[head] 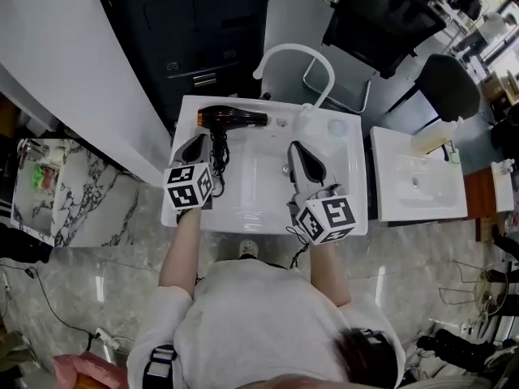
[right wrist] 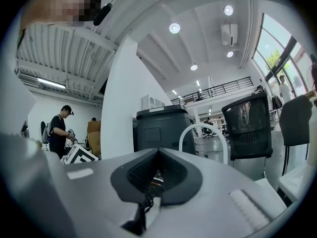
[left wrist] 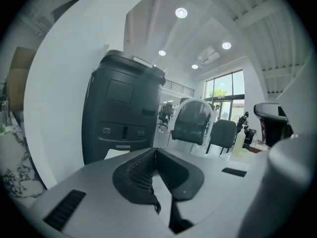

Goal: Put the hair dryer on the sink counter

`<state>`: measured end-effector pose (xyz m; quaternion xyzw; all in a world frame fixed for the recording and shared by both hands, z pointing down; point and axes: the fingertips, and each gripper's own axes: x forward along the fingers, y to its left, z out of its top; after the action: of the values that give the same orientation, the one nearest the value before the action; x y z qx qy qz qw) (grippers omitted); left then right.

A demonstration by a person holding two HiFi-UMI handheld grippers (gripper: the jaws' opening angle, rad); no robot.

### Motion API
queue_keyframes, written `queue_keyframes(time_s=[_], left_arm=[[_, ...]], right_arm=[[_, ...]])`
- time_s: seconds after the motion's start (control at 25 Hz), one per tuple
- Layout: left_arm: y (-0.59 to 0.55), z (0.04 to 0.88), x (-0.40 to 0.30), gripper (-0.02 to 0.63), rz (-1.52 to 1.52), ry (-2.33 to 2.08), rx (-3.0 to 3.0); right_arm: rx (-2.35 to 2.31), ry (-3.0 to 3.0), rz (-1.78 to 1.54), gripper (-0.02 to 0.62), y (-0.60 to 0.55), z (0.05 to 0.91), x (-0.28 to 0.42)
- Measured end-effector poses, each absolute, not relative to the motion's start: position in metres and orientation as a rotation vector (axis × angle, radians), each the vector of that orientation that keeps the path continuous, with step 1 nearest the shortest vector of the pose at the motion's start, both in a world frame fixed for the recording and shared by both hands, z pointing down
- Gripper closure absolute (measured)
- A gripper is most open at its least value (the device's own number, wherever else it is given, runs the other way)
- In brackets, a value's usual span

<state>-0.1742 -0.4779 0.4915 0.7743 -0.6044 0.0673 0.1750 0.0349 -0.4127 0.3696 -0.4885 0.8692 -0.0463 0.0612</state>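
In the head view, the hair dryer (head: 231, 118) lies on its side along the back edge of the white sink counter (head: 354, 168), to the left of the middle, with its barrel pointing right. Its dark cord (head: 217, 159) trails forward over the rim of the basin (head: 259, 181). The left gripper (head: 198, 139) is just in front of the hair dryer's rear end, close beside the cord. Whether it touches either cannot be told from here. The right gripper (head: 295, 147) is over the basin, well apart from the hair dryer and to its right. A white arched tube (head: 312, 53) rises behind the counter.

In the left gripper view, the left gripper (left wrist: 155, 150) has its jaws pressed together at the tips with nothing pinched between them. It faces a black cabinet (left wrist: 124, 113) and a white wall.

In the right gripper view, the right gripper (right wrist: 158, 150) has its jaws meeting at the tips, and no object is gripped there. Ahead stand the black cabinet (right wrist: 161, 128), the white arched tube (right wrist: 204, 133) and a black mesh chair (right wrist: 247, 128). A person (right wrist: 59, 130) stands far off at the left.
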Motion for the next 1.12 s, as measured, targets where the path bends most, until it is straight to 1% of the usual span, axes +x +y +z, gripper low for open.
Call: queue_keyframes(time_s=[0.64,1.12], left_arm=[[-0.397,0.365,-0.17,0.597,-0.084,-1.677,2.496],[-0.335,0.315,-0.19,0.597,-0.085,-1.76,2.625]], right_arm=[[-1.504,2.59,-0.071,0.584,-0.36,0.348,0.022],[-1.539,2.563,-0.008,0.584,-0.325,0.331,0.009]])
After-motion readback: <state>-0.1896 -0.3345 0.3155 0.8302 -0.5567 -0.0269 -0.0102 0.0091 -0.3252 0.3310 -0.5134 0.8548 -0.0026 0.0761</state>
